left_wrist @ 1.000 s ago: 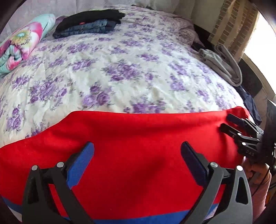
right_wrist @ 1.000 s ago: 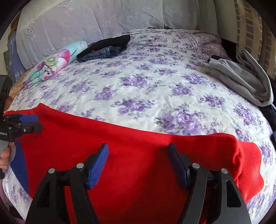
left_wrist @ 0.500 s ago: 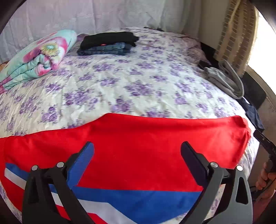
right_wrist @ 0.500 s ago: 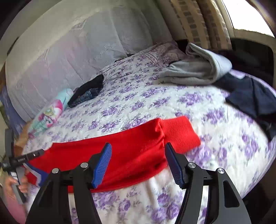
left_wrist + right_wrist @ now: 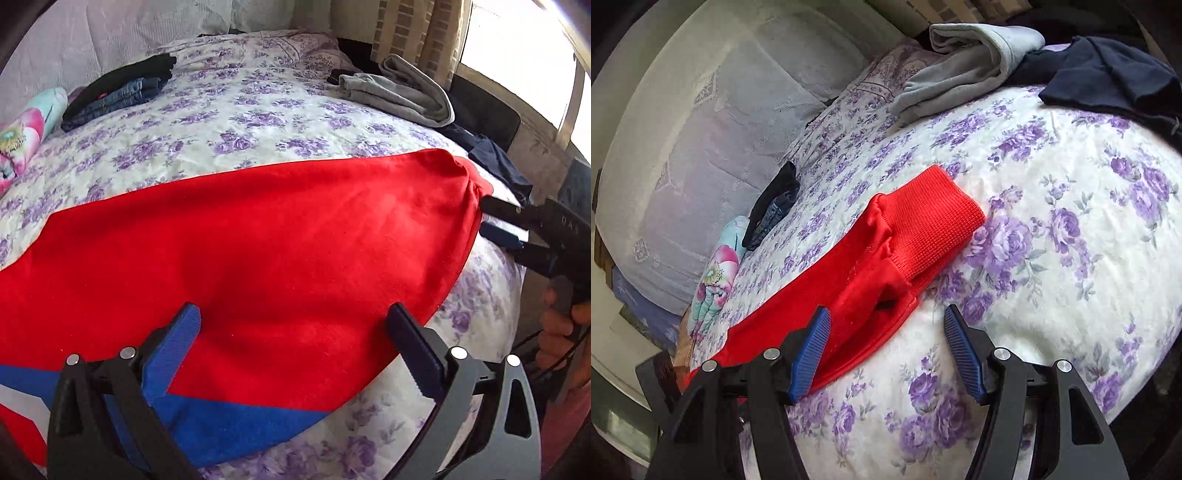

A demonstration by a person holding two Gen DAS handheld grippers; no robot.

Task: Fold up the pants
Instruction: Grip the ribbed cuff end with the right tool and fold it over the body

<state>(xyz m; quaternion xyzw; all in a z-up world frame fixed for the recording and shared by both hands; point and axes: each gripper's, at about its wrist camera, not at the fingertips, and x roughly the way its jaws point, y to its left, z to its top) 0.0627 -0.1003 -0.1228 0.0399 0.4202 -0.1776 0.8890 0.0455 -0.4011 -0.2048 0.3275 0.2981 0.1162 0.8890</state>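
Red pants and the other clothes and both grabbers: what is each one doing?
Red pants: spread flat on the bed, not gripped.
Cuff: flat, ahead of the right gripper.
Left gripper: open, over the pants.
Right gripper: open, holding nothing.
Grey garment: folded.
Jeans stack: folded.
Navy garment: crumpled.

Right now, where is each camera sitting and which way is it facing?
Left wrist: on the left hand-held gripper, looking down across the red pants at the bed; the right hand-held gripper and a hand show.
Right wrist: on the right hand-held gripper, facing the pants' ribbed cuff.
Shared: pants, grey garment, folded jeans.
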